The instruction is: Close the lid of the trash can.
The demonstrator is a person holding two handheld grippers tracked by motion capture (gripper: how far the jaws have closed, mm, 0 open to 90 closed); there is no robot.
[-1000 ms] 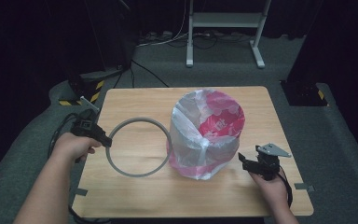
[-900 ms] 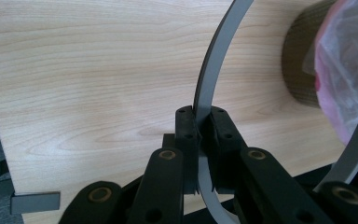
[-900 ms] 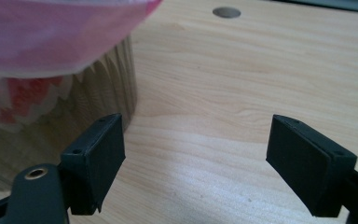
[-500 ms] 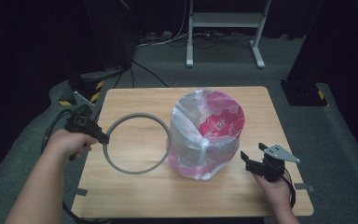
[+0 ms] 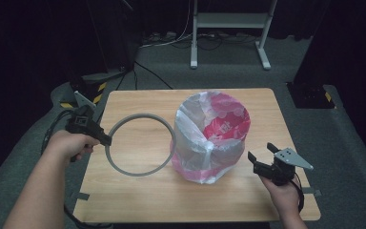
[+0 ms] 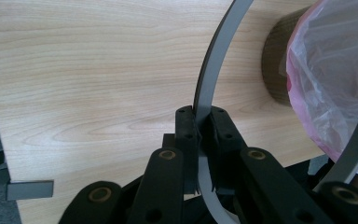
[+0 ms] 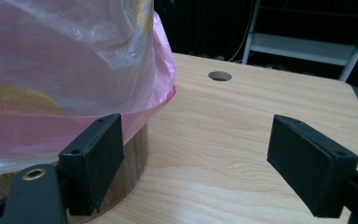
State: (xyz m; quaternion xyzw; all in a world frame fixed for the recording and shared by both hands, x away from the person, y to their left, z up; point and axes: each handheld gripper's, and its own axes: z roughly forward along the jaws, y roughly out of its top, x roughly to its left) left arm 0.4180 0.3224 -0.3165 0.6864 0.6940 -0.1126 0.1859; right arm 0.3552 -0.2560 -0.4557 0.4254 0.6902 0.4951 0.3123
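Note:
A grey ring [image 5: 140,144] is held at its left edge by my left gripper [image 5: 106,140], which is shut on it; in the left gripper view the band [image 6: 204,105] runs up between the closed jaws. A pink and clear plastic bag [image 5: 210,134] is draped over a wooden cylinder [image 7: 131,156] in the middle of the table. My right gripper [image 5: 261,155] hovers open at the bag's lower right, nothing between its pads [image 7: 97,151]. The ring's right edge touches or overlaps the bag's left side.
The wooden table [image 5: 138,198] has a round hole [image 7: 219,75] near its far side. Tape tabs [image 5: 80,195] stick out at the front corners. A white stand [image 5: 228,24] and cables lie on the floor beyond.
My right gripper has risen slightly and drifted right, away from the bag's base. The left gripper and ring have hardly moved.

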